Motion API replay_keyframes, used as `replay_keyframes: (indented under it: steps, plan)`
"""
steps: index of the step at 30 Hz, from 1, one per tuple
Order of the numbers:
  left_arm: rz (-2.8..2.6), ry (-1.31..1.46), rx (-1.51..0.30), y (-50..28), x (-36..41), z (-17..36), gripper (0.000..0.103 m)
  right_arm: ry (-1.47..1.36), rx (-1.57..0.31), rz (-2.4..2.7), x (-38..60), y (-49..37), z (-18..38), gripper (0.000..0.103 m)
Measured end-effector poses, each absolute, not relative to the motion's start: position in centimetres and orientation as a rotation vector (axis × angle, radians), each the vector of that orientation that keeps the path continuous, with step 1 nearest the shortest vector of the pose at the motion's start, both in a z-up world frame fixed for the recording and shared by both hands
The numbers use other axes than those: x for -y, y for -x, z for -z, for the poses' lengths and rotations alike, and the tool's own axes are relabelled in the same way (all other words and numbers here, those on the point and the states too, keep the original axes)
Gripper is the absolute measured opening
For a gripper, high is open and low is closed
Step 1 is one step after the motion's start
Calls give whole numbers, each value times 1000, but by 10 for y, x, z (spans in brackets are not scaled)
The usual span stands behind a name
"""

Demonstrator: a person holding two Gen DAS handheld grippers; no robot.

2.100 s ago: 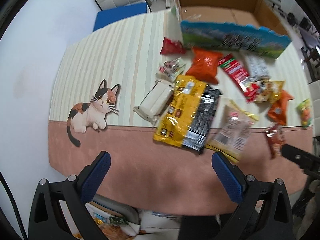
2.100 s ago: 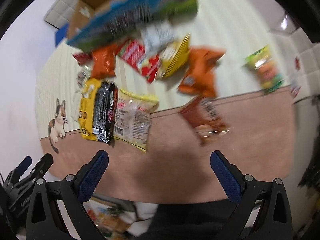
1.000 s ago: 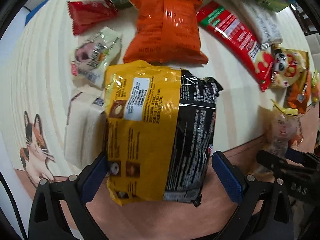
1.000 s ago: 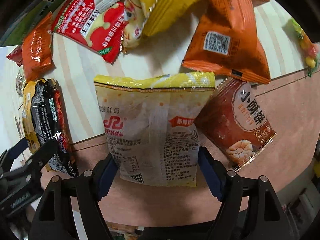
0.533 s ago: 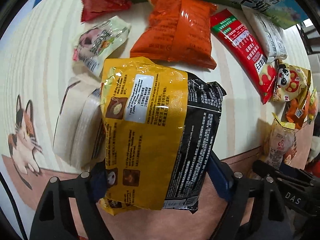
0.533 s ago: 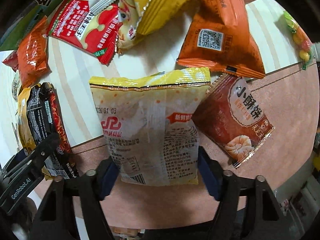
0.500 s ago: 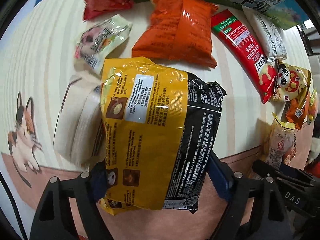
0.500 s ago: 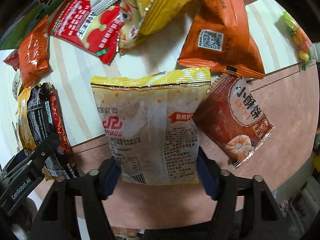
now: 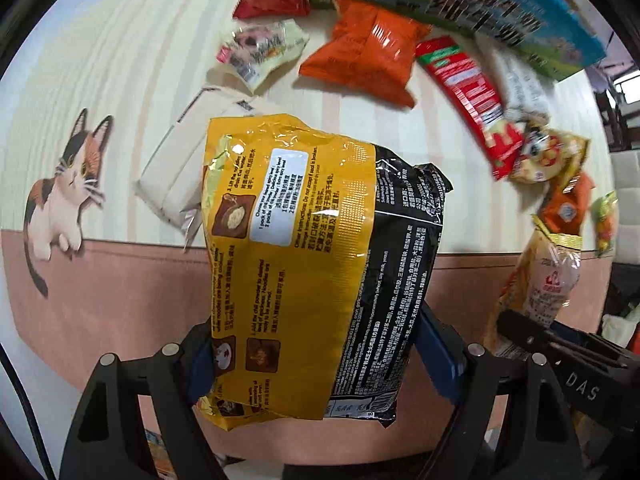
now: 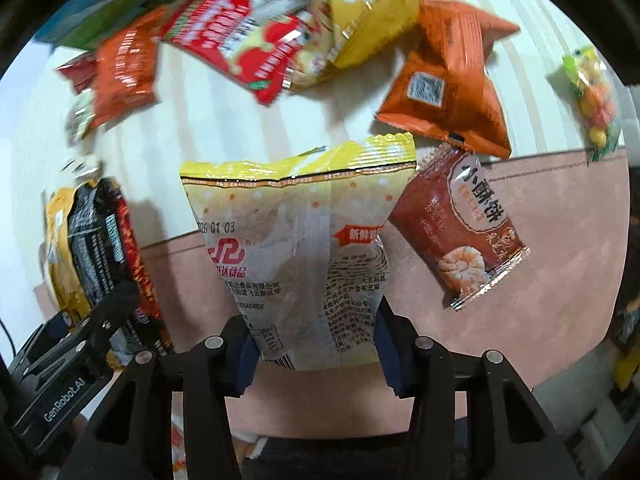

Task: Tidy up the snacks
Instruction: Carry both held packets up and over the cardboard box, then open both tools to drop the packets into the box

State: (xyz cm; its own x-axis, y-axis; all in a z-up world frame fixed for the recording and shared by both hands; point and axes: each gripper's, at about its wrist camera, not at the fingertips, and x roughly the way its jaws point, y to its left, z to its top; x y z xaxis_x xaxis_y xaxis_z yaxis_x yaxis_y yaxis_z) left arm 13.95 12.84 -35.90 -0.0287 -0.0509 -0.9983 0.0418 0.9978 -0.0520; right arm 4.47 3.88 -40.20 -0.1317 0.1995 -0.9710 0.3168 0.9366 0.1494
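Observation:
A large yellow-and-black noodle pack hangs lifted above the cat-print mat, with my left gripper shut on its lower end. My right gripper has its jaws closing on a pale yellow snack bag. The blue pads press its bottom end in, and the bag is raised off the mat. From the right wrist view the noodle pack shows at the far left; from the left wrist view the pale bag shows at the far right.
A printed cardboard box stands at the mat's far edge. On the mat lie an orange bag, a red pack, a long red packet, a white pack, a brown biscuit packet and a candy bag.
Both jaws closed on their packs over the last second. Each pack has come up off the mat; the right jaws have narrowed further and pinch the pale bag in.

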Motion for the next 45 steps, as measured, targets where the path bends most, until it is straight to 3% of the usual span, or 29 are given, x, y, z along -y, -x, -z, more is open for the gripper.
replay_keyframes:
  steps: [7, 12, 17, 24, 31, 42, 44, 45]
  plan:
    - [85, 92, -1489, -130, -138, 295, 84, -404, -1620, -17, -26, -51, 327, 52]
    - [144, 128, -1362, -179, -118, 224, 84, -399, -1509, -73, 5, -96, 258, 52]
    - [180, 110, -1310, -249, -108, 199, 84, -357, -1417, -68, 25, -173, 213, 52]
    - [161, 79, -1405, -363, -90, 234, 84, -316, -1441, -22, 42, -284, 235, 52]
    - [143, 36, -1533, -424, -55, 272, 84, -259, -1538, 12, 51, -356, 285, 52]
    - [145, 37, -1614, -448, -36, 294, 84, -242, -1642, 27, 58, -393, 329, 52]
    - [150, 50, -1633, -452, -36, 297, 84, -246, -1666, 19, 59, -398, 334, 55]
    - [154, 59, -1648, -453, -36, 298, 84, -242, -1673, 12, 58, -401, 336, 60]
